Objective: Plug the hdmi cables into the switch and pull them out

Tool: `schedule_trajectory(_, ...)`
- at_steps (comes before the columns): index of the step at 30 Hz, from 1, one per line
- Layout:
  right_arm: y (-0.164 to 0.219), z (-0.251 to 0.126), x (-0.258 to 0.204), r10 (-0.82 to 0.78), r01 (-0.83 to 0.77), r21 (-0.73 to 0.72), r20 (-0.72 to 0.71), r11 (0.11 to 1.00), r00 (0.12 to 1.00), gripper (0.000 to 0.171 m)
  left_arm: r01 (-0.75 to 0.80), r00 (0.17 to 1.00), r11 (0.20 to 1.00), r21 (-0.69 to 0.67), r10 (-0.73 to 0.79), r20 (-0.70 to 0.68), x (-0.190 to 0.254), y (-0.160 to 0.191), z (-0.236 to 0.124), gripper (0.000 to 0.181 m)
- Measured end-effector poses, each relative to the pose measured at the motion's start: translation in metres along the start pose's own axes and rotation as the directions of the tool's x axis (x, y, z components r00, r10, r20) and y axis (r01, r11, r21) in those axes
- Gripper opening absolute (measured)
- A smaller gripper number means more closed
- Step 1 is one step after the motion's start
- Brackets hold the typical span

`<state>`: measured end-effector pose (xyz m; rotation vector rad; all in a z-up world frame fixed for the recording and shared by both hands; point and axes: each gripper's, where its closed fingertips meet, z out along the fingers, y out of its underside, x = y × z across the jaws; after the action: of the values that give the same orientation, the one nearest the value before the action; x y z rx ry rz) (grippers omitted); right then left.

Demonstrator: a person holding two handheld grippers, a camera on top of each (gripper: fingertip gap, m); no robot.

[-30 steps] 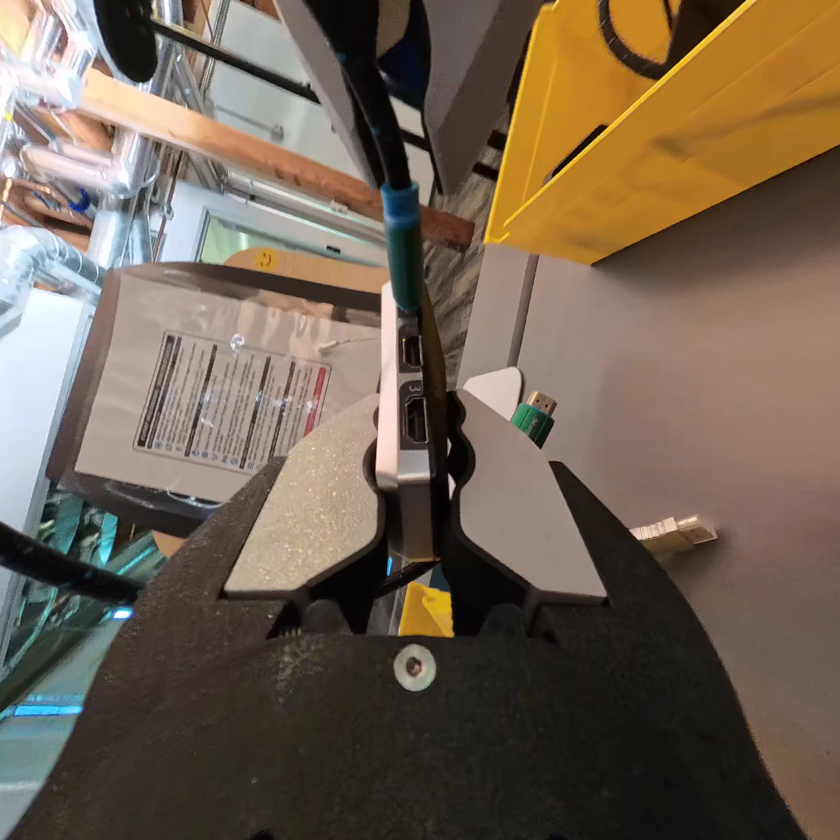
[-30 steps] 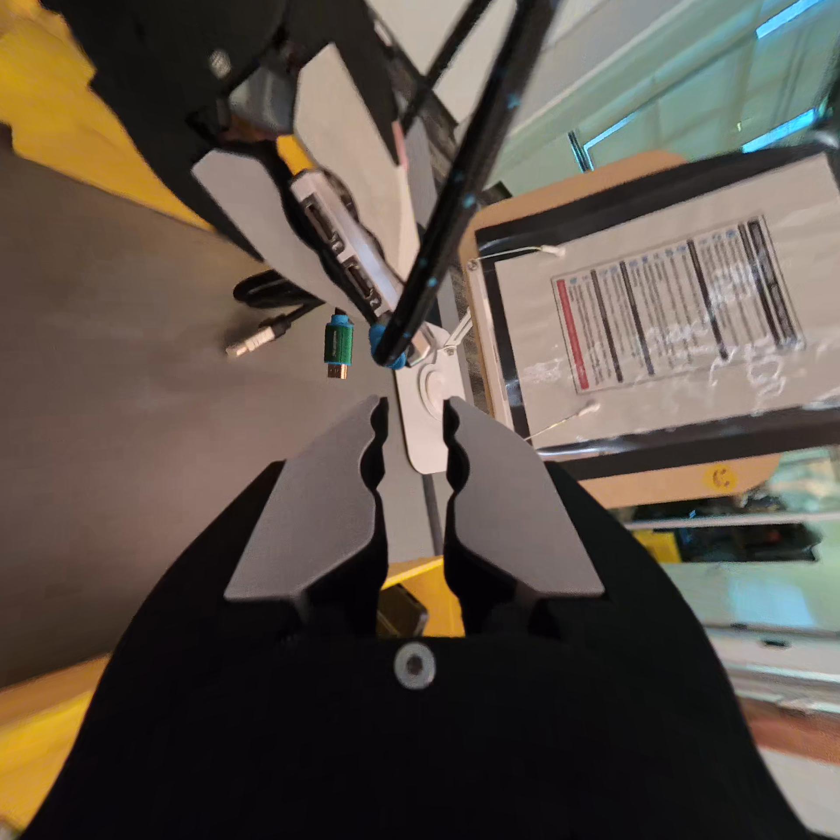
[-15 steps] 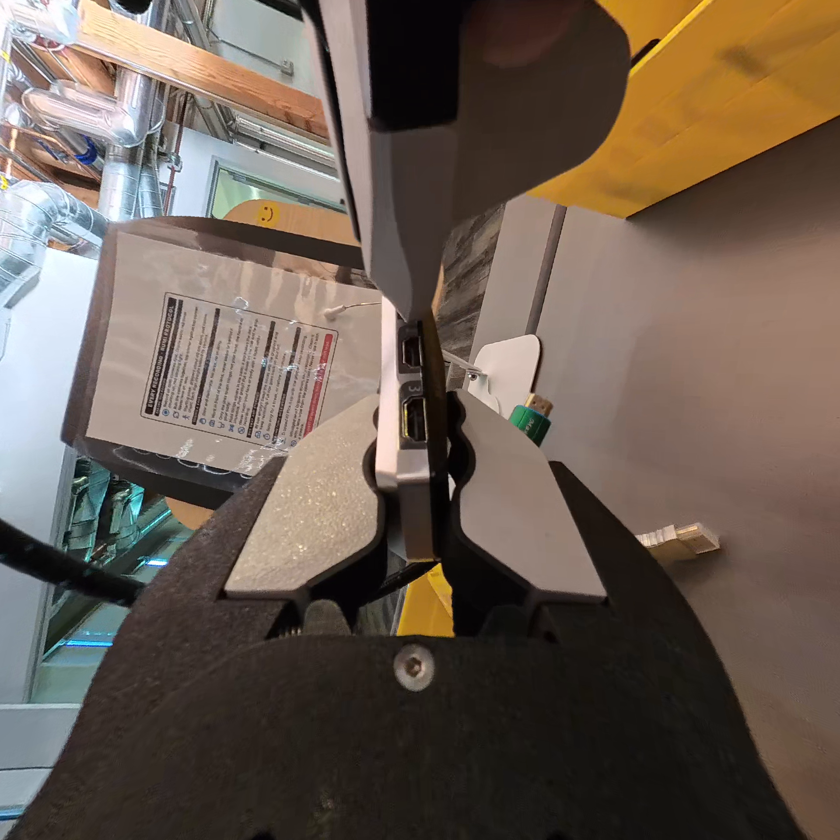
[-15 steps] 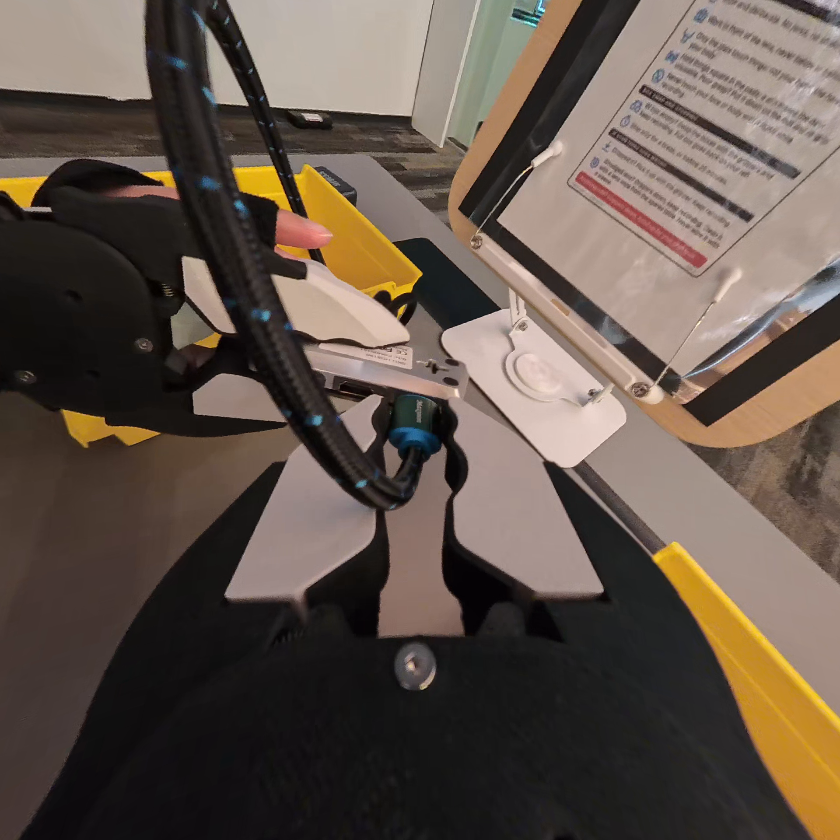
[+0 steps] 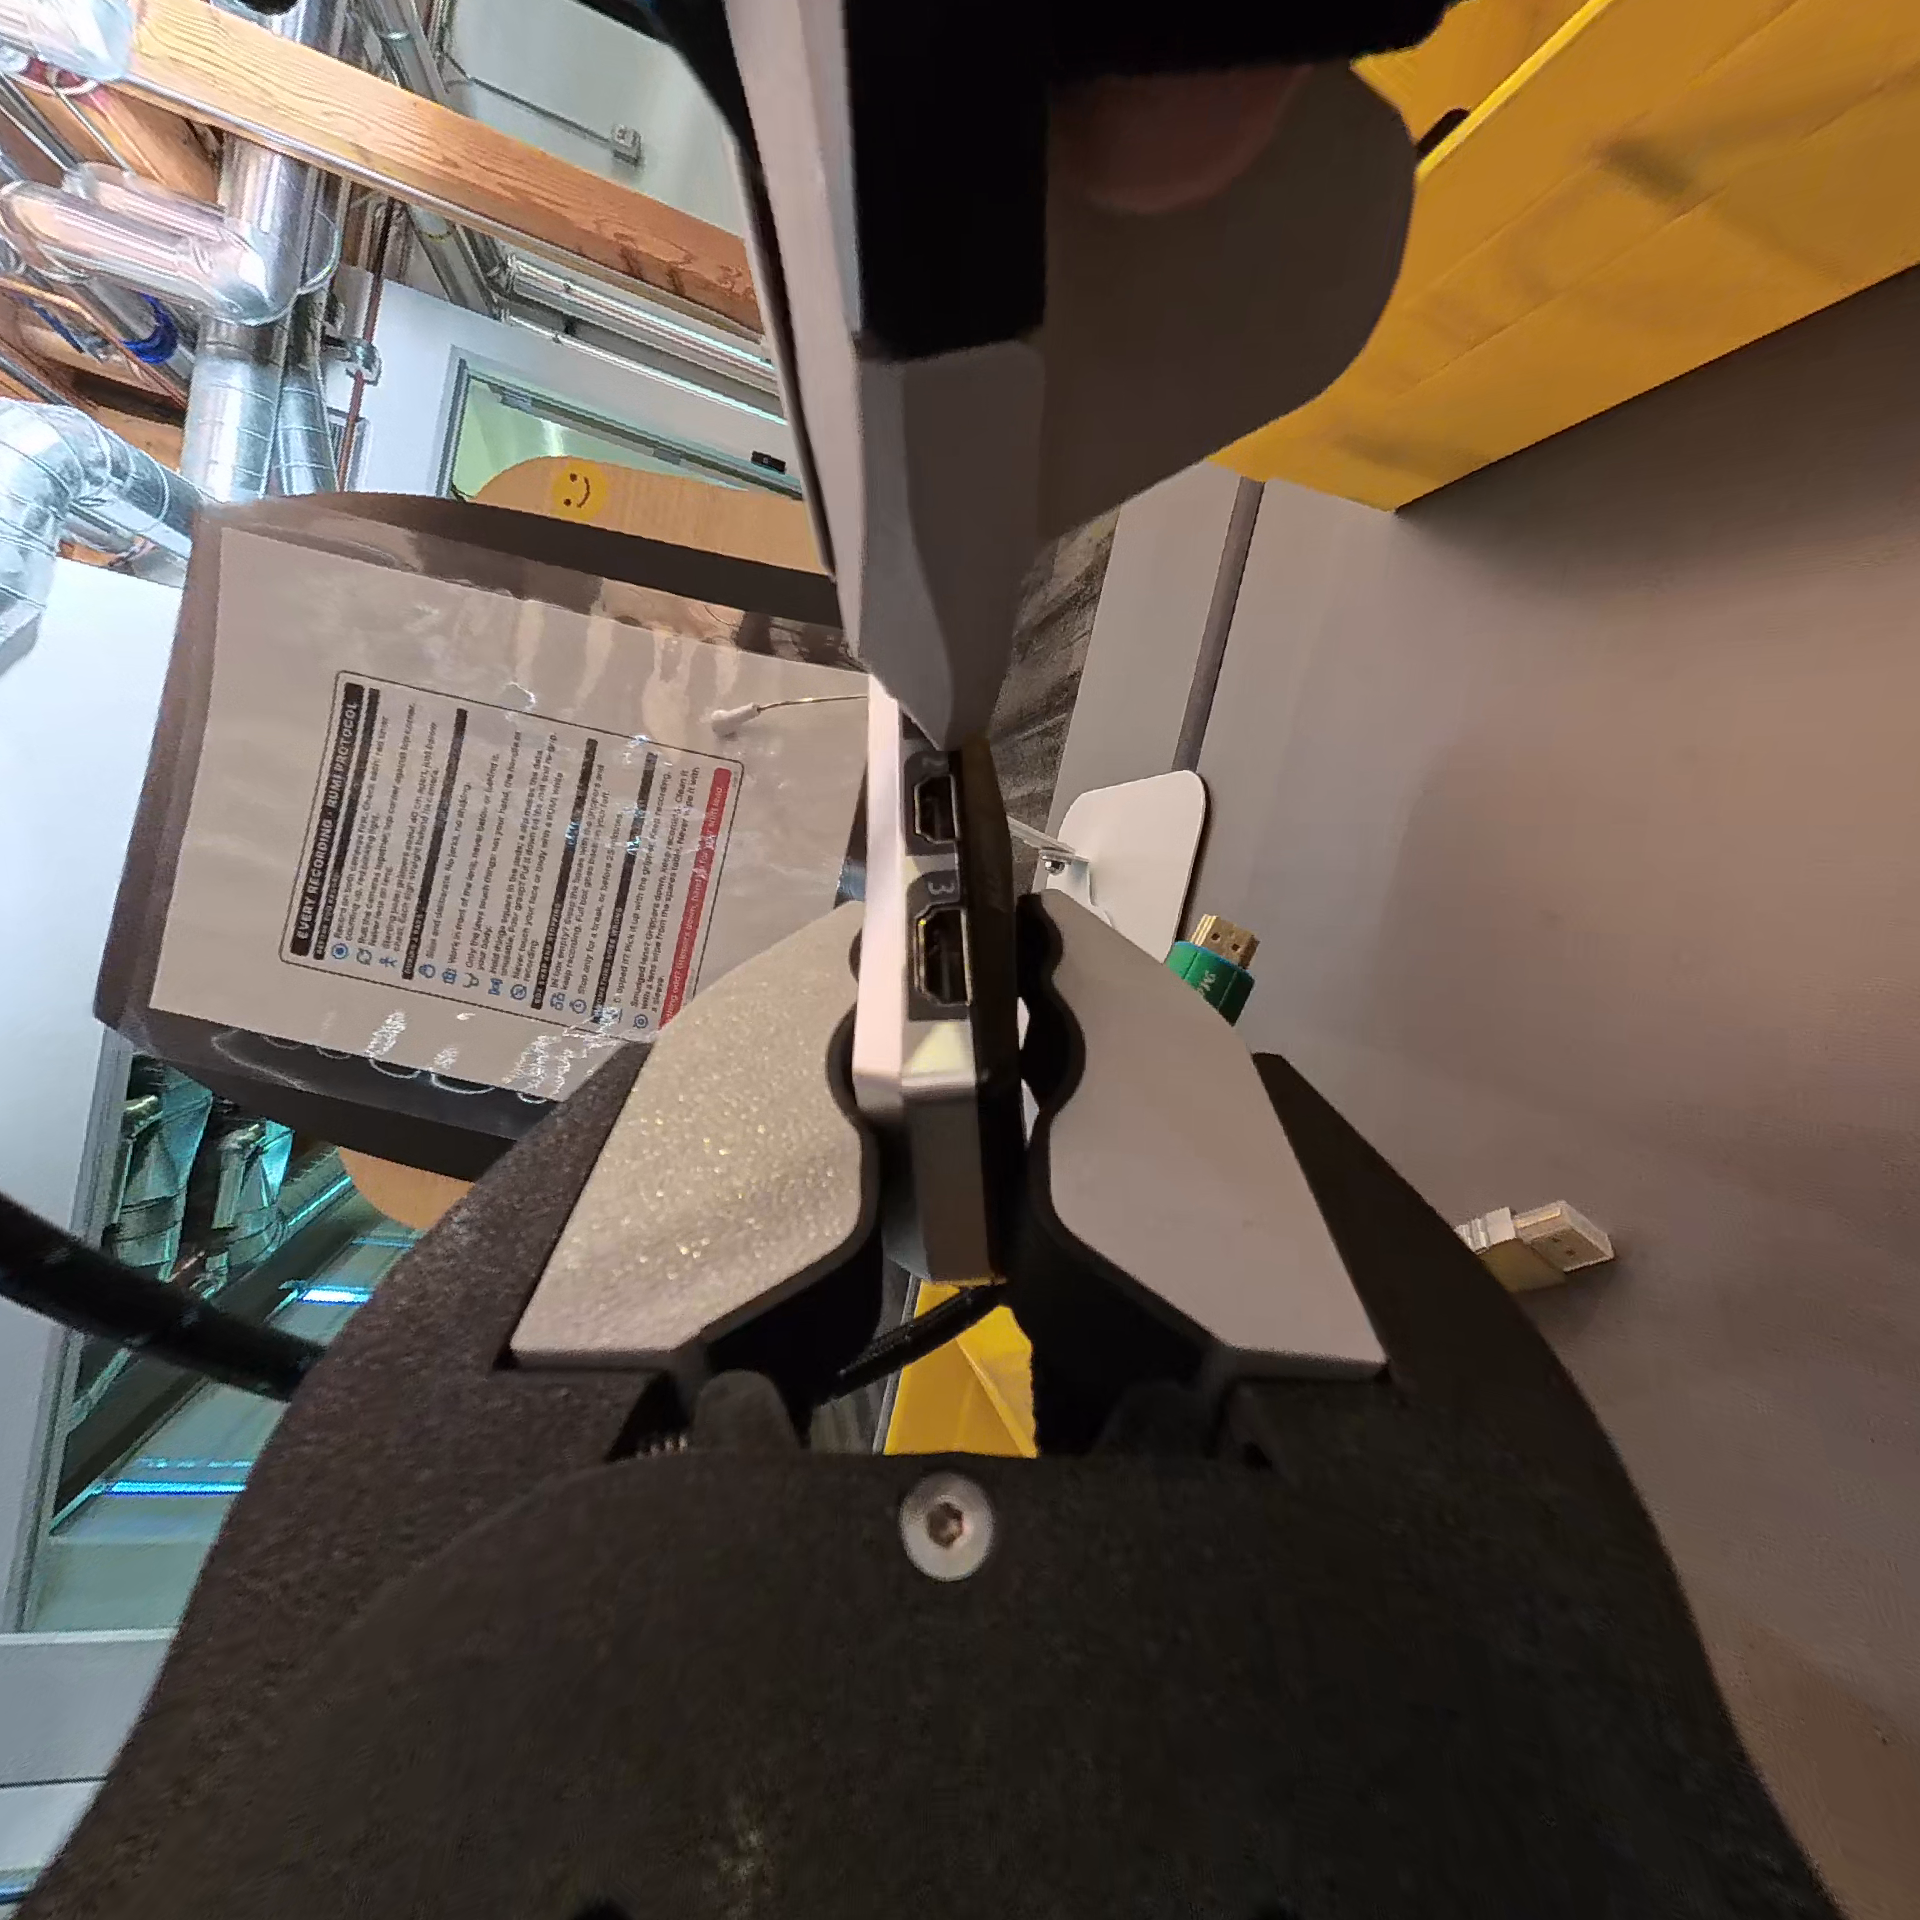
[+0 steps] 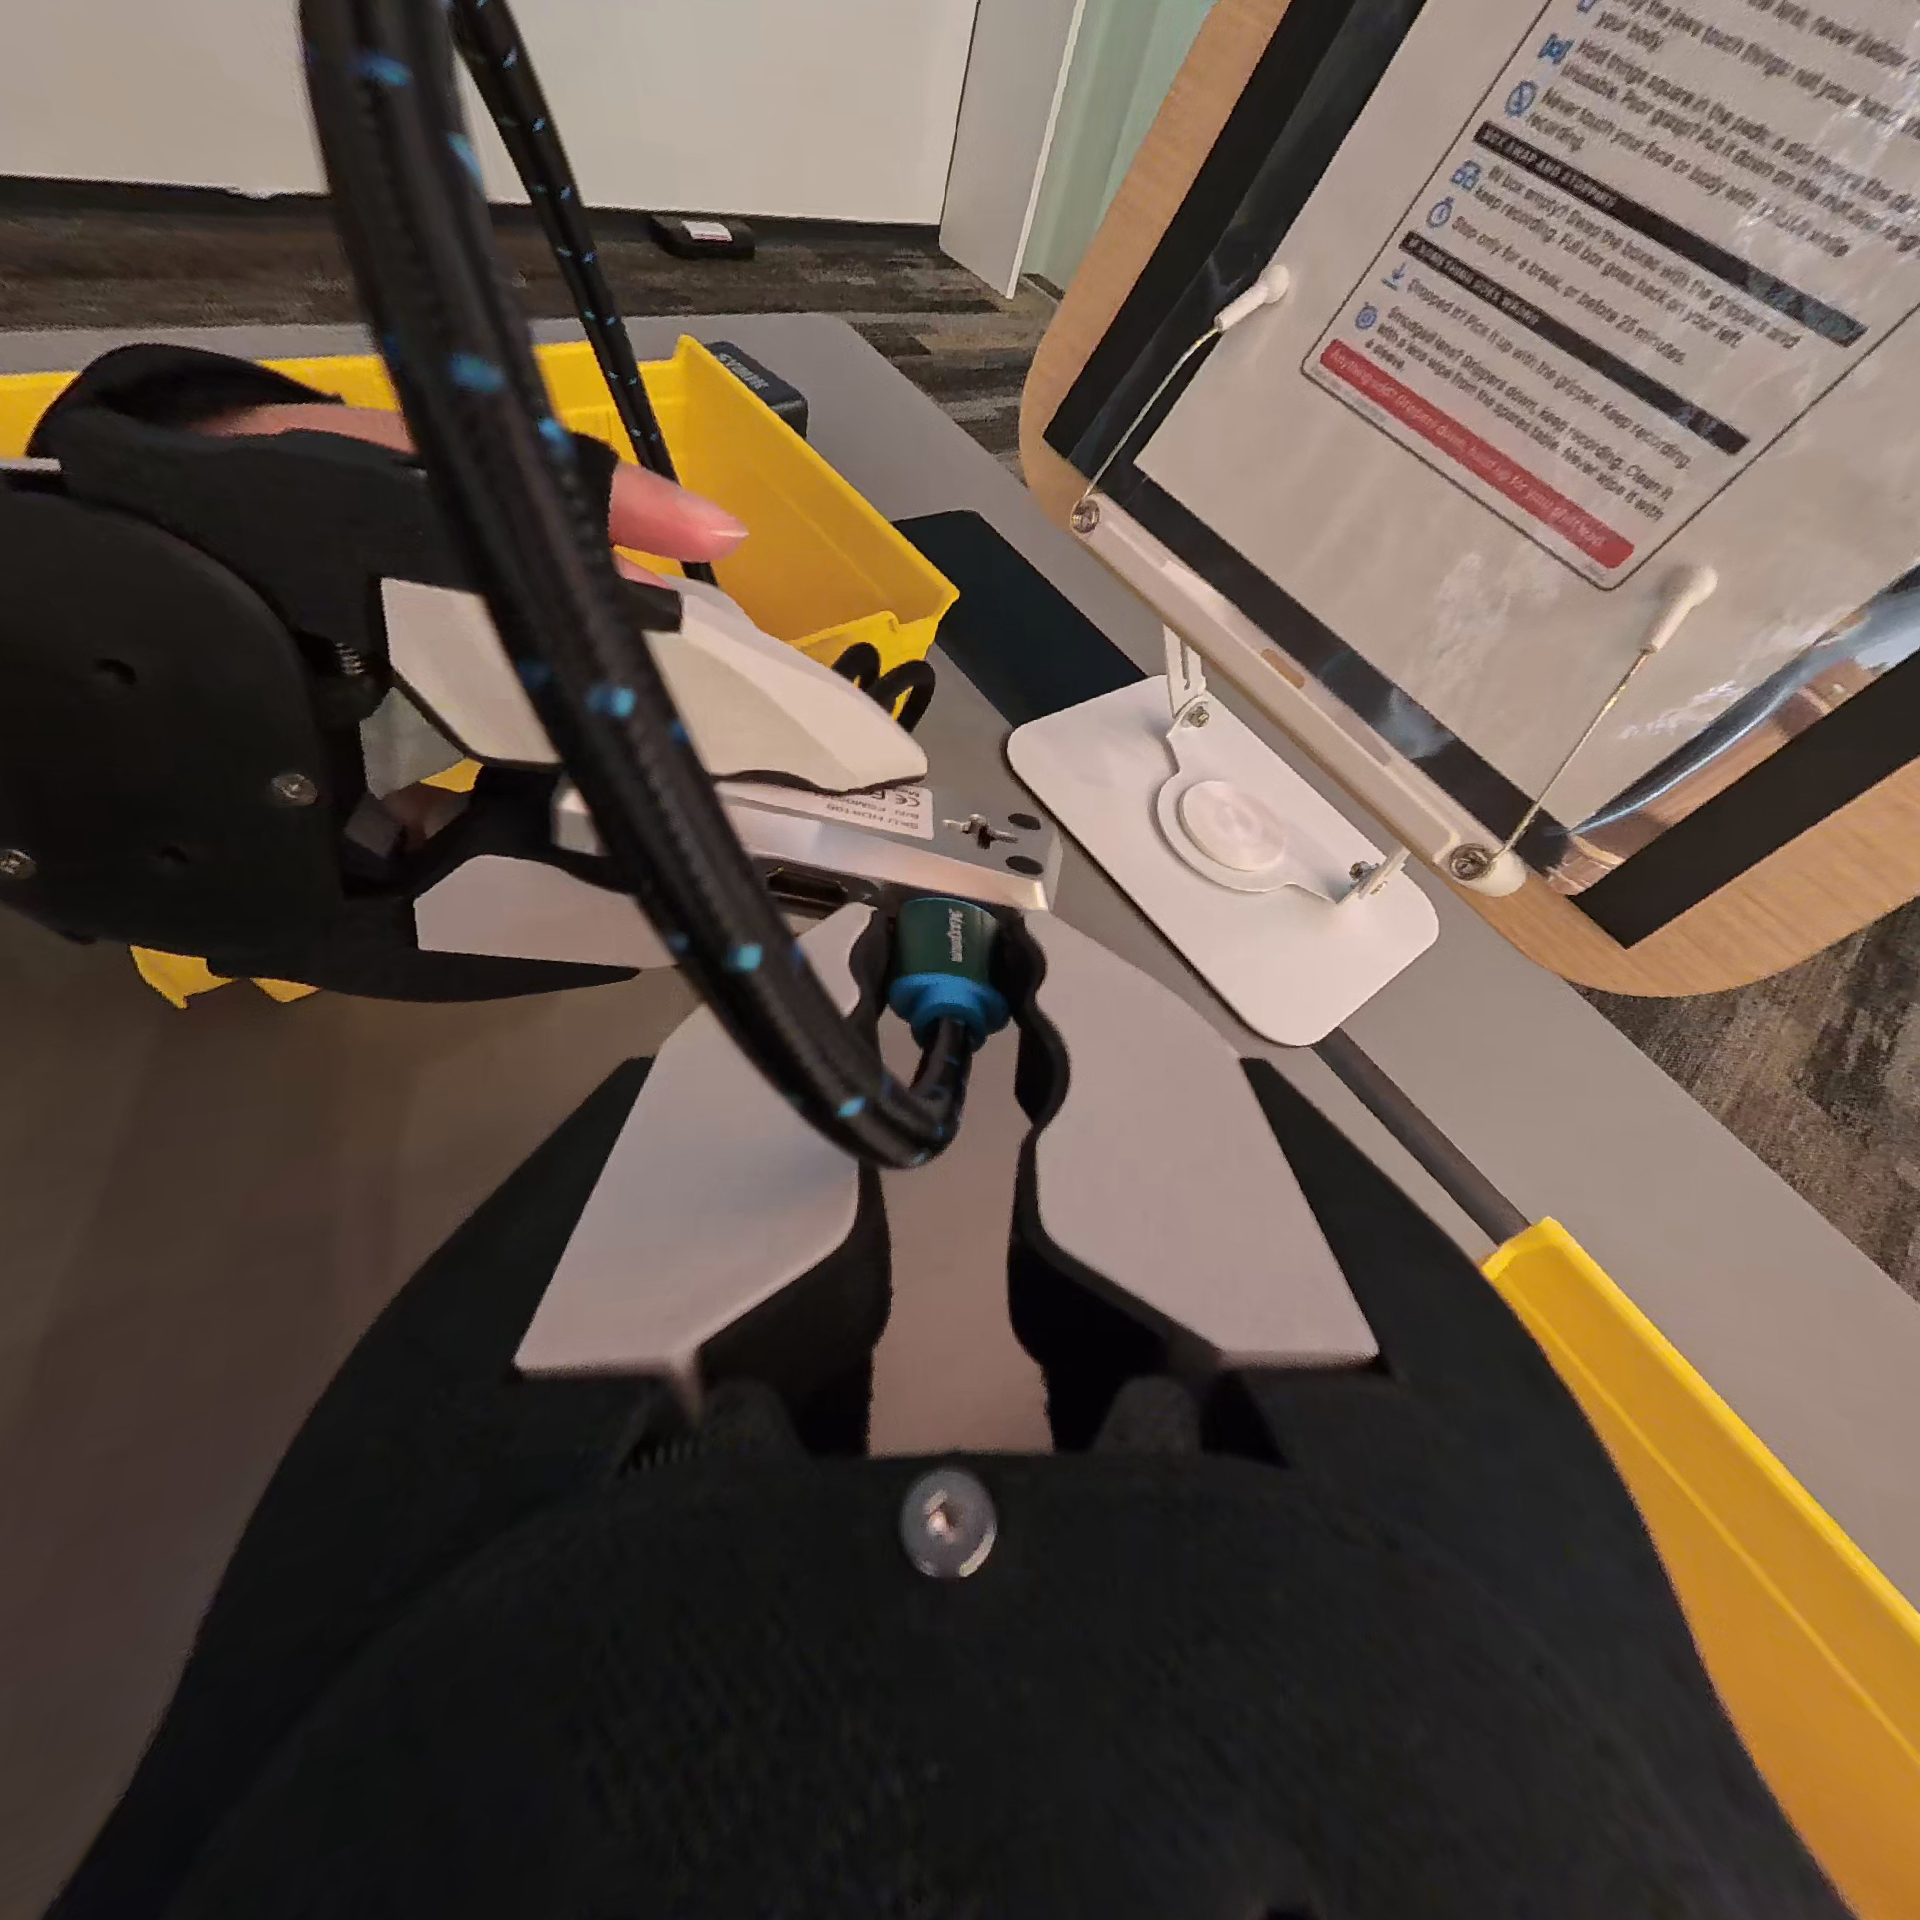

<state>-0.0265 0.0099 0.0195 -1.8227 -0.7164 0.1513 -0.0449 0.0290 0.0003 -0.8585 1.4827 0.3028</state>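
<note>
Two tongs point(image 5: 940, 997) point(image 6: 940, 966), one switch point(image 5: 935, 1091), one plug point(image 6: 945, 951).

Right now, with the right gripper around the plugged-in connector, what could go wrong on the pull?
1. The left gripper clamps only one end of the switch, so a pull at the far port could twist it loose.
2. The braided cable loops tightly behind the green connector and across the right gripper; it may snag or kink.
3. An off-axis pull could strain the port.
</note>
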Motion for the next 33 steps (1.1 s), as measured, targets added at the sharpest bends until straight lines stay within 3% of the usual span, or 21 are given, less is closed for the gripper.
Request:
schedule_trajectory(5,-0.006,-0.001,-0.001,0.007,-0.007,0.040,-0.011,0.999,1.000,0.021,-0.045,0.998,0.999,-0.008,0.046,0.051,-0.005,0.000,-0.002,0.027)
schedule_trajectory(19,-0.006,-0.003,0.000,-0.005,0.005,0.030,-0.012,1.000,1.000,0.021,-0.015,0.999,0.997,-0.077,0.017,0.030,-0.009,0.001,-0.003,0.024)
schedule_trajectory(33,-0.018,-0.015,-0.003,-0.051,0.054,0.031,-0.103,0.998,0.993,0.021,0.002,0.999,0.998,-0.065,0.001,0.053,-0.020,-0.005,-0.010,0.023)
